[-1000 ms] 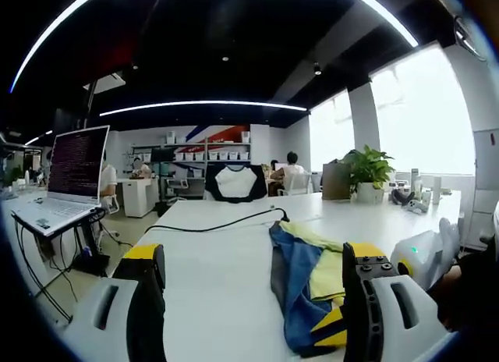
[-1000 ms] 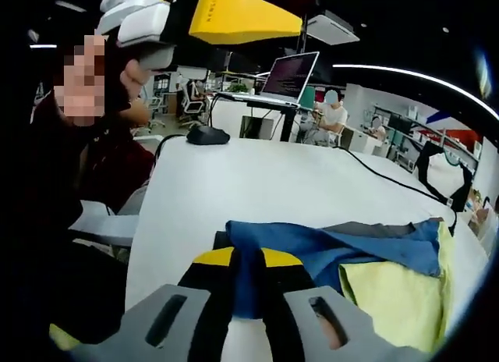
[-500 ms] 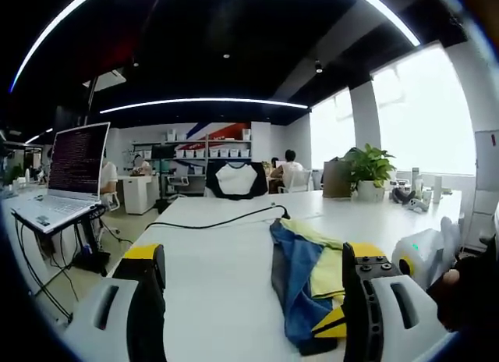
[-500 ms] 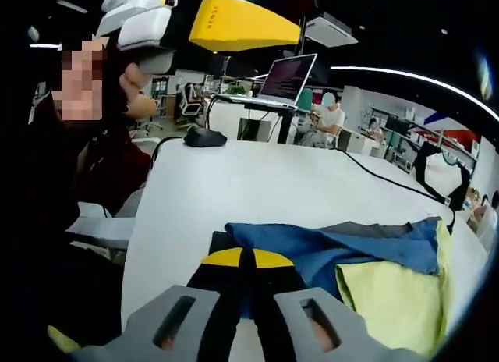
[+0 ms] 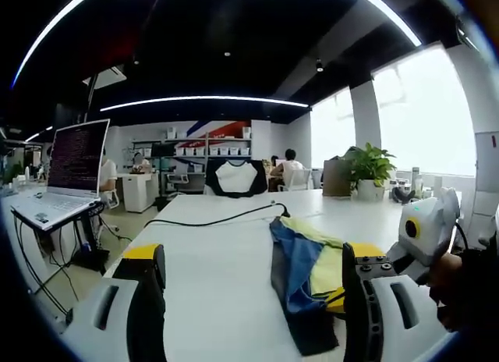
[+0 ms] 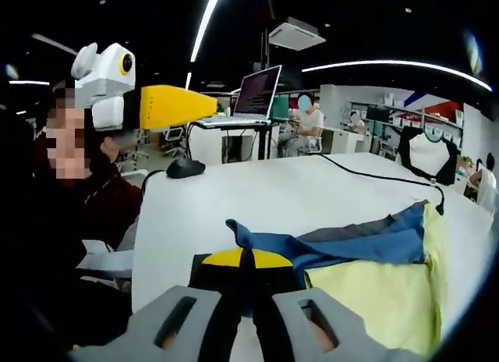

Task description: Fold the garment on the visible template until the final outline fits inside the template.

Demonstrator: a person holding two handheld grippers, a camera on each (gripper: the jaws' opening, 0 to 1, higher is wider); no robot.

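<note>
On table [image 6: 257,190], R fingers [image 6: 234,280] pinch garment [image 6: 359,245] edge; L fingers [image 5: 148,292] wide apart.

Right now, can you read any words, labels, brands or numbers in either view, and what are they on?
None can be read.
Laptop screen: lines of text, too small to read.
Same laptop in the right gripper view: screen text blurred.
Yellow part of the left gripper: no legible marking.
Garment: plain blue, grey and yellow panels, no print seen.

Window [image 5: 425,112] glare; ceiling strip lights [image 5: 203,101]; dark, fisheye-warped edges.
</note>
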